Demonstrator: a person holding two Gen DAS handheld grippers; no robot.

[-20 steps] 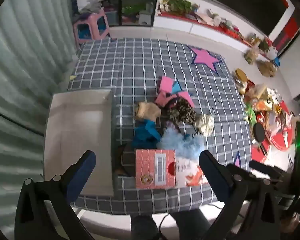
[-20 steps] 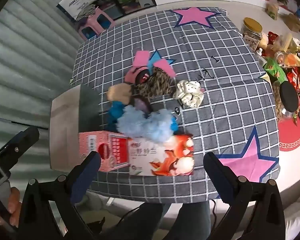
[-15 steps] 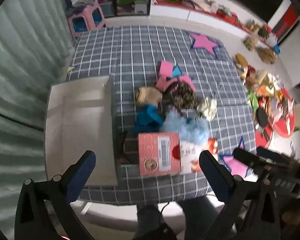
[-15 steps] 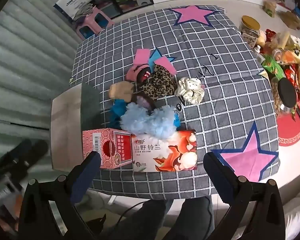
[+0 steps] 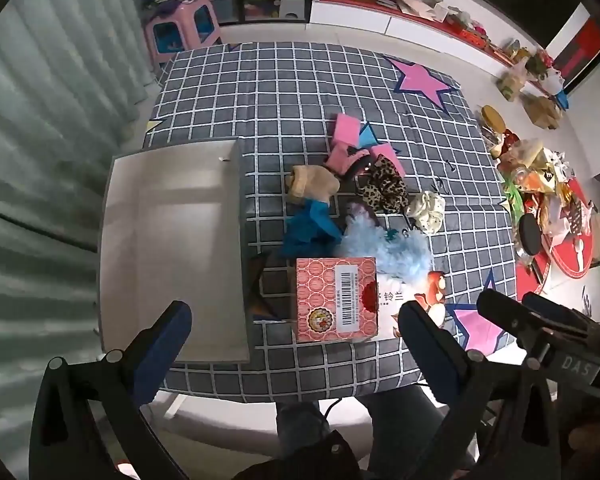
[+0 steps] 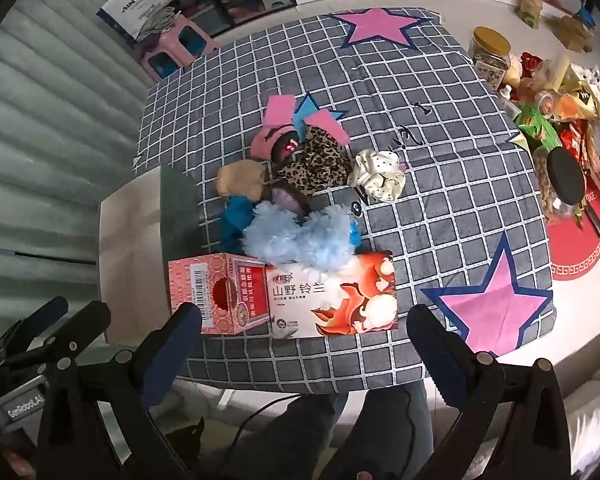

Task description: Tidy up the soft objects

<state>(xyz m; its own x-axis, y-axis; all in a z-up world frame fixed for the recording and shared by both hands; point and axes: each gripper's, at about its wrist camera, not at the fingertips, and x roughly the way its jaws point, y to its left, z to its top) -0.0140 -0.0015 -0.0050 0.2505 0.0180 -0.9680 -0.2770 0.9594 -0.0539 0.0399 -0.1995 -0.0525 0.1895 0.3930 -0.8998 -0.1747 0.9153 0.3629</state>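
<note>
Soft things point(image 6: 300, 184) heaped mid-table on the checked cloth point(image 6: 440, 200), behind two boxes.
A fluffy blue piece point(image 5: 384, 248) lies nearest the red box point(image 5: 336, 300) (leopard, cream, tan ones behind); left tongs point(image 5: 292, 332) and right tongs point(image 6: 304, 332) gape wide, empty, above the table edge.

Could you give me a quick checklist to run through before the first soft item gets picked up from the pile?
1. Left claw open and empty: ok.
2. Right claw open and empty: ok.
3. Grey box open, nothing seen inside: ok.
4. Fluffy light-blue piece free to lift: not ok, it overlaps the white carton.
5. Cream dotted scrunchie lying apart from the pile: ok.
6. Red carton clear of the path: cannot tell.
</note>
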